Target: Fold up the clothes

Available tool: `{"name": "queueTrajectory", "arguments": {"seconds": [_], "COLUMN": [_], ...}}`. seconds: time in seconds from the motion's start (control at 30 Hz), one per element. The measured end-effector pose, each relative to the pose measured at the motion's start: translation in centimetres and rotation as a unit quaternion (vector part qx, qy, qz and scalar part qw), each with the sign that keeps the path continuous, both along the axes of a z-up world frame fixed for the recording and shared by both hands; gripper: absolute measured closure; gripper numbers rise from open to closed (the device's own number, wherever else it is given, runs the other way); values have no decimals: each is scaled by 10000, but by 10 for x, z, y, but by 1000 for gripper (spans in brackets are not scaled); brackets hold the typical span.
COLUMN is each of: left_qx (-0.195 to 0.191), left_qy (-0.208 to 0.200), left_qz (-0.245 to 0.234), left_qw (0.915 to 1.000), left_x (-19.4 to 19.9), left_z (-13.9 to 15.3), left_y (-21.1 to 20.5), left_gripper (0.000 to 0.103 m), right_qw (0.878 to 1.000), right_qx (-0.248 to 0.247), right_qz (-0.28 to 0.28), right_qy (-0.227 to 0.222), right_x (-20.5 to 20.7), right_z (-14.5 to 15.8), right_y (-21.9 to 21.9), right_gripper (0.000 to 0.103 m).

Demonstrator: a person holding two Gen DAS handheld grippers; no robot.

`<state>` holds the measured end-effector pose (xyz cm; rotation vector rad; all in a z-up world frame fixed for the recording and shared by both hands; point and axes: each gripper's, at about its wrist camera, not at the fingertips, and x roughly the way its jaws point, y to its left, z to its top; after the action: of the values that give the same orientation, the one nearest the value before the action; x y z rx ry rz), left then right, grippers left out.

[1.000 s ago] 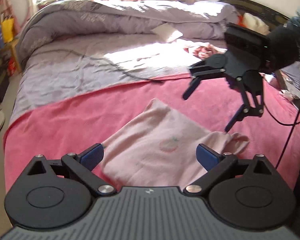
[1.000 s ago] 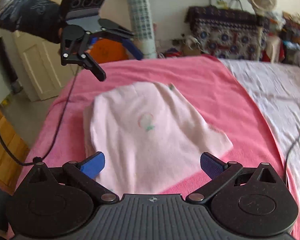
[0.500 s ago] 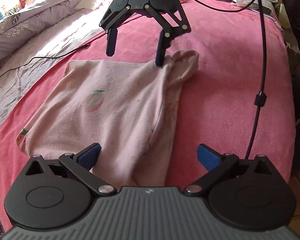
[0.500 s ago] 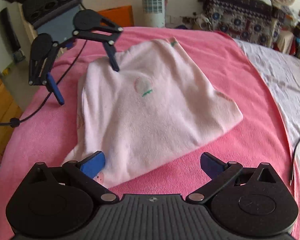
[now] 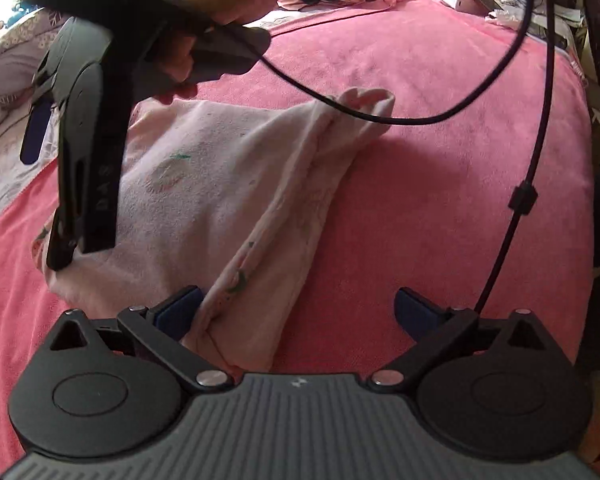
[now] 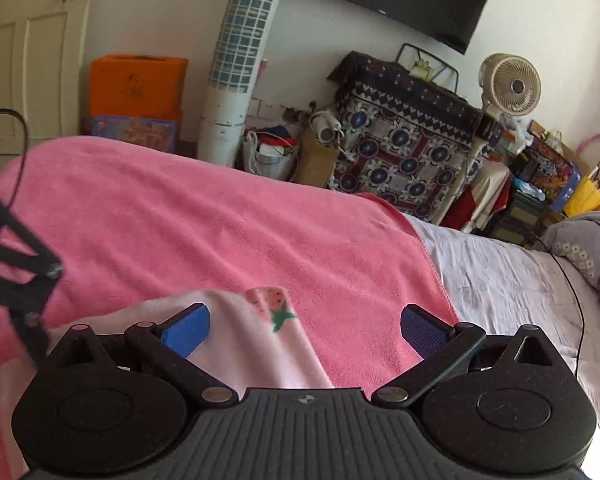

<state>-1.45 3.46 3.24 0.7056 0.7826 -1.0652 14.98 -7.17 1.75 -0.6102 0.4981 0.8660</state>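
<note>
Pink garment (image 5: 220, 184) is lying partly folded on the pink blanket (image 5: 440, 168), its near corner sitting between my left gripper's (image 5: 300, 312) spread fingers. My right gripper (image 6: 306, 326) is also gaping wide over a strawberry-printed corner (image 6: 268, 320). Its body is now crowding the left camera's upper left, blocking much of the cloth, and a black cable (image 5: 512, 200) is draping across the right. Open blanket is stretching rightward to the bed's edge. Half a second ago the right gripper was hovering at the far sleeve; it has since swung close.
</note>
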Motion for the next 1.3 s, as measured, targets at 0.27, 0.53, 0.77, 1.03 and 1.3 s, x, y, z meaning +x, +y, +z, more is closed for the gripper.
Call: {"name": "queueTrajectory", "arguments": {"seconds": [0.27,0.53,0.77,1.03,1.3], "left_qx": [-310,-350,-261,-153,-1244], "left_qy": [185,223,625,845,442], "left_qz": [243,195,155,205,2198], "left_qw": [9991,9989,9976,9961,9666], "left_x": [-4,-4,-8,-10,56], "left_z": [3,3,4,7,61], "left_y": [5,5,4,8,54], "left_gripper": [1,1,1,2,4], "right_qw": [9925,9989,9850,9882,9937], "right_qx": [393,220,495,888,266], "right_qz": [-950,-20,-1224,-822,-549], "right_qy": [662,404,1108,935,942], "right_x": [45,-30,12,-73,-168], "right_z": [-8,-17,-31,-6,-33], "right_y": [-1,-11,17,-53,-78], "right_gripper": [0,0,0,0,0]}}
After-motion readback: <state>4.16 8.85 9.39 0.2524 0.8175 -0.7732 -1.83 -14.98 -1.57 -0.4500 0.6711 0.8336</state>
